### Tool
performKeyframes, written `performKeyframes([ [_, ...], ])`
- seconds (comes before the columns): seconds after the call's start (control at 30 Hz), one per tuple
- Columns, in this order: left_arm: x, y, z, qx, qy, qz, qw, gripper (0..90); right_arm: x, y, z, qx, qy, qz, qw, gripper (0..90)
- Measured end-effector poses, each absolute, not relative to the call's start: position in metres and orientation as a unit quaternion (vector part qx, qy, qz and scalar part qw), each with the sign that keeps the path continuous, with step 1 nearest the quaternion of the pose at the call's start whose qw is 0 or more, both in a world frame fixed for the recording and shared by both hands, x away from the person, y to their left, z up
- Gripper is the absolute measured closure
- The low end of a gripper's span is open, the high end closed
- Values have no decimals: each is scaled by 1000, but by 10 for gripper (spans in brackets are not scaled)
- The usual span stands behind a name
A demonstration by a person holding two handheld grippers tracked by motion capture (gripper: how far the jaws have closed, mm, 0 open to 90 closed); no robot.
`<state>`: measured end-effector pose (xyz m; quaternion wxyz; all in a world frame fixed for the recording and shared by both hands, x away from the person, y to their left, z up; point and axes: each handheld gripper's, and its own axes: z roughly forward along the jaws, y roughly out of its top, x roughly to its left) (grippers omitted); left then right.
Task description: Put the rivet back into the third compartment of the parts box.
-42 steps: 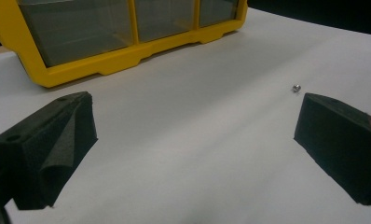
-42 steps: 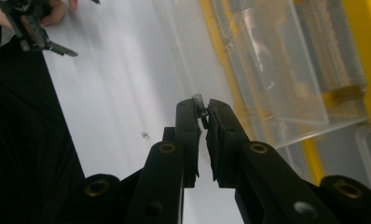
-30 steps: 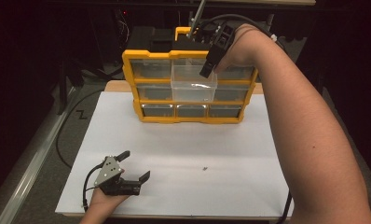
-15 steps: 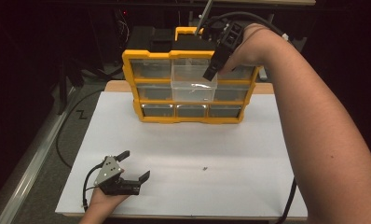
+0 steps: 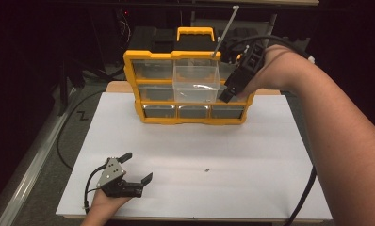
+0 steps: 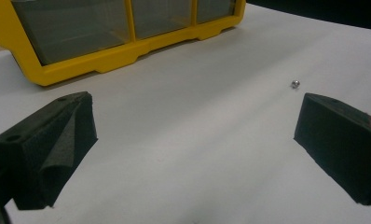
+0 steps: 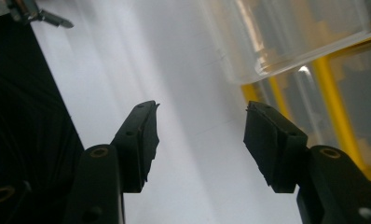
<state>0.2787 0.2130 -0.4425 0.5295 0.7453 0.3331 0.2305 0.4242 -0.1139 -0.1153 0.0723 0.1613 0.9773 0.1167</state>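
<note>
A yellow drawer cabinet (image 5: 152, 115) stands at the back of the white table. Its clear middle drawer (image 5: 196, 84) is pulled out toward me. My right gripper (image 5: 229, 95) hangs just off that drawer's right front corner, pointing down. Its jaws have just been opening and hold nothing. In the right gripper view, the gripper (image 7: 202, 109) has white table between its jaws, with the clear drawer (image 7: 291, 37) at the upper right. My left gripper (image 5: 139, 165) rests wide open near the front left edge. Between its jaws (image 6: 195, 105) is bare table, and a tiny metal nut (image 6: 294, 84) lies farther out.
The small nut (image 5: 207, 169) lies alone on the white tabletop (image 5: 270, 155), right of the left gripper. A thin grey rod (image 5: 225, 29) rises behind the cabinet's black and yellow handle (image 5: 195, 34). Cables run along the dark left side of the table.
The right gripper has moved right and slightly down, from the pulled-out drawer's top edge to its right corner, and its jaws have parted. The left gripper has stayed put.
</note>
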Motion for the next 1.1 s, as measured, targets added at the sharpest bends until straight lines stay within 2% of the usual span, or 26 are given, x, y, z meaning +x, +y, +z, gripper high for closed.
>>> performKeyframes([
  [0.37, 279, 213, -443, 747, 333, 230, 528, 3, 409, -124, -162, 156, 980, 108, 57, 353],
  [0.87, 279, 212, -443, 749, 333, 230, 525, 3, 403, -128, -246, 157, 981, 112, 37, 140],
  [1.03, 279, 212, -443, 748, 333, 230, 526, 3, 402, -130, -269, 166, 978, 117, 40, 22],
  [1.1, 279, 213, -443, 747, 334, 230, 527, 3, 401, -132, -280, 174, 977, 114, 43, 2],
])
